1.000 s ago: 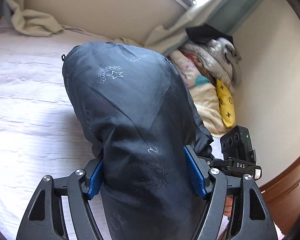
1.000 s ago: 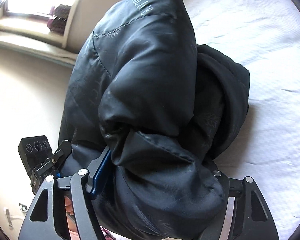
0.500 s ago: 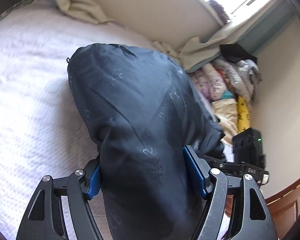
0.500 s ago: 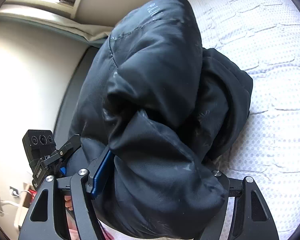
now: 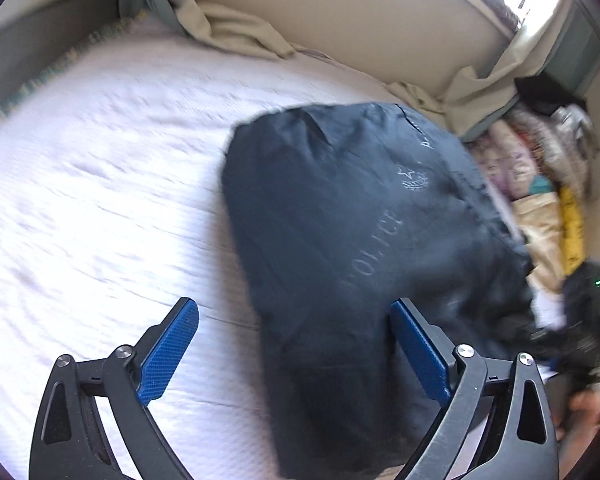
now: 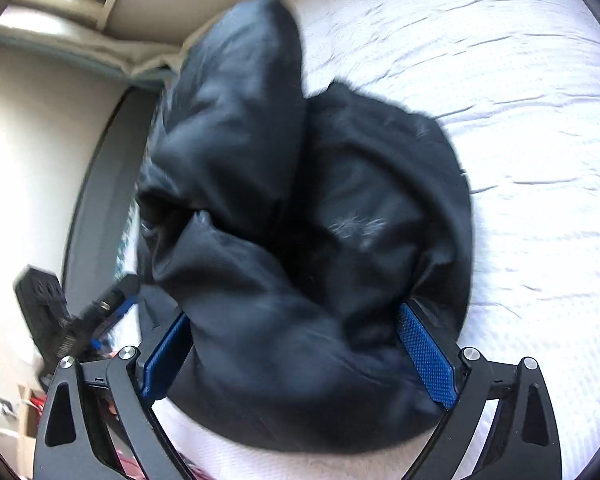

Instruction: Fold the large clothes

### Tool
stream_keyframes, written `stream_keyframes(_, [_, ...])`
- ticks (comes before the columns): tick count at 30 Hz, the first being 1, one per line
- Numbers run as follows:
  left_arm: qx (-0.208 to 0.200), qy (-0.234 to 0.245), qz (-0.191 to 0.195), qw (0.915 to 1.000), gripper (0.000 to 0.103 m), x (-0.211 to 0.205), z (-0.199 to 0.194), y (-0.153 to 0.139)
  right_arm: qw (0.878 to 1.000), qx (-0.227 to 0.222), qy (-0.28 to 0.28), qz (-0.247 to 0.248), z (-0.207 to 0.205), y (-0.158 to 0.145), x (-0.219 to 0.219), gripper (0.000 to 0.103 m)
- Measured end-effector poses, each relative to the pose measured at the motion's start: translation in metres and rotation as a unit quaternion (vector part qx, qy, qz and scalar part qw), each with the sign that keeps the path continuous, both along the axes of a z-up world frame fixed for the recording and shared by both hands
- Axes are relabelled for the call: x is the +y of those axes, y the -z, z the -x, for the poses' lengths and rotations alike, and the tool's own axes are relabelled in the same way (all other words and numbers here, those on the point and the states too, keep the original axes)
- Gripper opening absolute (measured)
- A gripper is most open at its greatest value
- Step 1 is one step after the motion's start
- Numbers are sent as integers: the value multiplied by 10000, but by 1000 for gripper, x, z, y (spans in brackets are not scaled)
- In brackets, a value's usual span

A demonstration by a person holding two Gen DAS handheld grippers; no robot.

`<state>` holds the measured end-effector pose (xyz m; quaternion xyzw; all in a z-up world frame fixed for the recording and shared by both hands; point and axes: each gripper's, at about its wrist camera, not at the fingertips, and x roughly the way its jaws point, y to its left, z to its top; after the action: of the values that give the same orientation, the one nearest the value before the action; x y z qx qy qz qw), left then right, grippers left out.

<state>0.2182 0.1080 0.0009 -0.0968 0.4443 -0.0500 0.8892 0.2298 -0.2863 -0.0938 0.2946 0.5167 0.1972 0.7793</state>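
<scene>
Black, padded and folded into a thick bundle, the large printed jacket (image 5: pixel 364 240) now lies on the white textured bedspread (image 5: pixel 100 200), where a second ago I clamped it from both ends. Both my left gripper (image 5: pixel 296 348) and right gripper (image 6: pixel 300 356) are opening, the jacket between the blue pads but the left gripper's left pad (image 5: pixel 168 352) clearly off it, so I judge this fold set down. Motion blur smears the print, and the bundle's underside and near end are hidden.
</scene>
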Motion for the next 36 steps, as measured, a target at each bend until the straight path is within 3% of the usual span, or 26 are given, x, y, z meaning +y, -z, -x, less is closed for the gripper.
stream_keyframes(4, [-333,-26,-732,9968,102,-9,22,-22,9982,-405,400,199,23,-32,-26,97])
stream_keyframes(12, [-926,325,-1281,9869,102,-55,76,-62,9752,-1513,343,1581,82,-93,20,97])
stream_keyframes(20, [-1059,473,-1477,9822,102,-82,114,-65,9612,-1776,150,2105,134,-86,45,97])
stream_keyframes(26, [-931,462,-1319,9858,102,-82,123,-58,9576,-1820,363,2204,132,-78,39,96])
stream_keyframes(29, [-921,408,-1348,9857,102,-80,126,-56,9587,-1800,350,2175,121,-74,39,70])
stream_keyframes(31, [-917,392,-1352,9858,102,-80,128,-55,9582,-1800,284,2204,113,-71,42,41])
stream_keyframes(33, [-902,393,-1355,9859,102,-80,131,-53,9592,-1716,237,2232,102,-63,47,29])
stream_keyframes(36, [-860,387,-1356,9863,102,-78,132,-51,9579,-1567,219,2396,85,-46,56,27])
